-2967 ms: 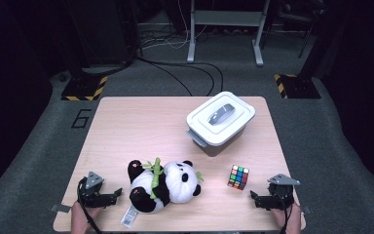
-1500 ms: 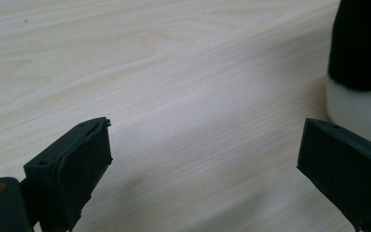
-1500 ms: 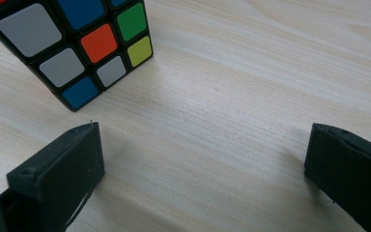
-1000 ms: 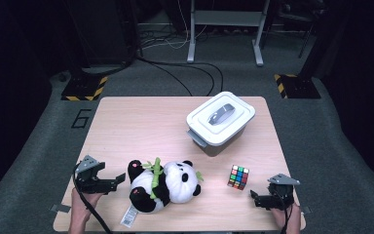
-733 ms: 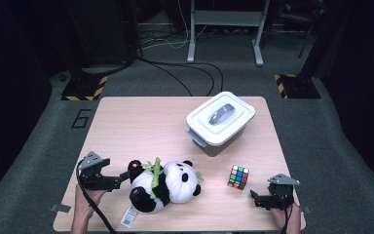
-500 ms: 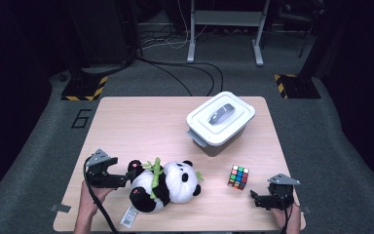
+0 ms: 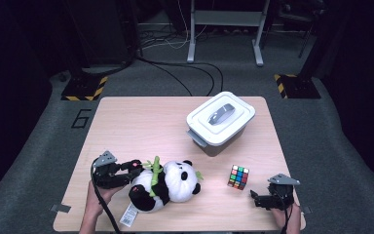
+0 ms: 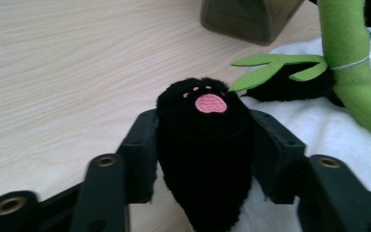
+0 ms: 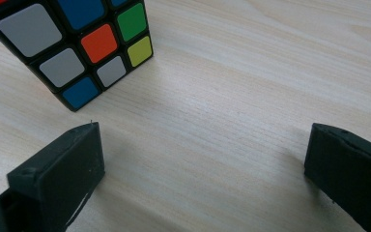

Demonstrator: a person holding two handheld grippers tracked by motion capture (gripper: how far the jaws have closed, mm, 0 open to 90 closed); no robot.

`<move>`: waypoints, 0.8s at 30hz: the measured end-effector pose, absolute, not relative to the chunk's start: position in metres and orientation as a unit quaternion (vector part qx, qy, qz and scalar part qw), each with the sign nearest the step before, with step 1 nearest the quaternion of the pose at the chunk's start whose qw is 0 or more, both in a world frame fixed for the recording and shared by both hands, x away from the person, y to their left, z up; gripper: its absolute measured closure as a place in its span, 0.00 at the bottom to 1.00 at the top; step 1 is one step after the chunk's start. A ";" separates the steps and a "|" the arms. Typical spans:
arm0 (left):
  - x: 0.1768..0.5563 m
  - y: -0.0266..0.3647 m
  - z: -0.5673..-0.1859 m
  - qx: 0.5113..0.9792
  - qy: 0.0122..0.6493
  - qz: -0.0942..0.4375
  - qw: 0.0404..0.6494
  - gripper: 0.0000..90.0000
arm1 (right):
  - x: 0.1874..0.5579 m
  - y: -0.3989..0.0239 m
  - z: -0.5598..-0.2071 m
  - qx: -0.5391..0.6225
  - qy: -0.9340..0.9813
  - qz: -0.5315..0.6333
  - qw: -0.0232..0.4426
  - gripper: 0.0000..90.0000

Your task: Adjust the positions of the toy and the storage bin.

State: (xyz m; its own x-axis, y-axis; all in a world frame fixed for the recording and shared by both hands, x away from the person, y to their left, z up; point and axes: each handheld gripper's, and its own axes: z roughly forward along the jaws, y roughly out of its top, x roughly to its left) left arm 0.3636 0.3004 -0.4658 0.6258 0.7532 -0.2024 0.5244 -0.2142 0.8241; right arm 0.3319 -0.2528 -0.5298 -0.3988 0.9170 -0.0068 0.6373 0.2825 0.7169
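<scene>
From the high view, the plush panda [image 7: 168,184] lies on its side near the front edge of the wooden table [image 7: 141,122], a green bamboo sprig across its chest and a paper tag trailing toward the person. The left gripper [image 7: 131,168] comes in from the panda's left, its jaws having just been closing with the panda's black paw between them. The right gripper [image 7: 254,199] rests low at the front right corner of the table, just beside a colour cube [image 7: 238,177] – apart from it, not touching. Farther back stands a lidded white box [image 7: 220,122].

In the left gripper view, the black paw [image 8: 205,145] (pink pads stitched at its tip) sits squarely between the two jaws, both pads pressing into the fur from either side – a pinch on the paw. The panda's white body and green bamboo [image 8: 348,72] lie to the right.

In the right gripper view, the jaws stand wide apart over bare wood, nothing between them; the cube [image 9: 72,43] stands past the left jaw, clear of it
</scene>
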 end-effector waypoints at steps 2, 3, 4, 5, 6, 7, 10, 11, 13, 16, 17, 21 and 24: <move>0.363 0.301 -0.466 0.769 0.415 0.123 0.471 0.64 | 0.332 -0.253 -0.530 0.504 0.771 0.324 0.216 0.00; 0.363 0.300 -0.466 0.768 0.414 0.125 0.473 0.66 | 0.332 -0.253 -0.530 0.504 0.771 0.324 0.216 0.00; 0.362 0.300 -0.466 0.766 0.415 0.127 0.474 0.68 | 0.332 -0.253 -0.530 0.504 0.771 0.324 0.216 0.00; 0.362 0.300 -0.465 0.767 0.413 0.129 0.474 0.69 | 0.332 -0.253 -0.530 0.504 0.771 0.324 0.216 0.00; 0.362 0.300 -0.465 0.766 0.412 0.132 0.476 0.70 | 0.332 -0.253 -0.530 0.504 0.771 0.324 0.216 0.00; 0.361 0.299 -0.465 0.763 0.413 0.130 0.479 0.71 | 0.332 -0.253 -0.530 0.504 0.771 0.324 0.216 0.00; 0.362 0.299 -0.462 0.760 0.413 0.137 0.484 0.72 | 0.332 -0.253 -0.530 0.504 0.771 0.324 0.216 0.00; 0.362 0.300 -0.461 0.760 0.411 0.142 0.484 0.72 | 0.332 -0.253 -0.530 0.504 0.771 0.324 0.216 0.00; 0.362 0.301 -0.459 0.757 0.412 0.149 0.485 0.72 | 0.332 -0.253 -0.530 0.504 0.771 0.324 0.216 0.00; 0.364 0.303 -0.456 0.755 0.413 0.160 0.483 0.72 | 0.332 -0.253 -0.530 0.504 0.771 0.324 0.216 0.00; 0.365 0.304 -0.455 0.757 0.412 0.164 0.481 0.72 | 0.332 -0.253 -0.530 0.504 0.771 0.324 0.216 0.00; 0.371 0.307 -0.452 0.760 0.411 0.174 0.472 0.73 | 0.332 -0.253 -0.530 0.504 0.771 0.324 0.216 0.00; 0.376 0.308 -0.447 0.759 0.412 0.183 0.469 0.73 | 0.332 -0.253 -0.530 0.504 0.771 0.324 0.216 0.00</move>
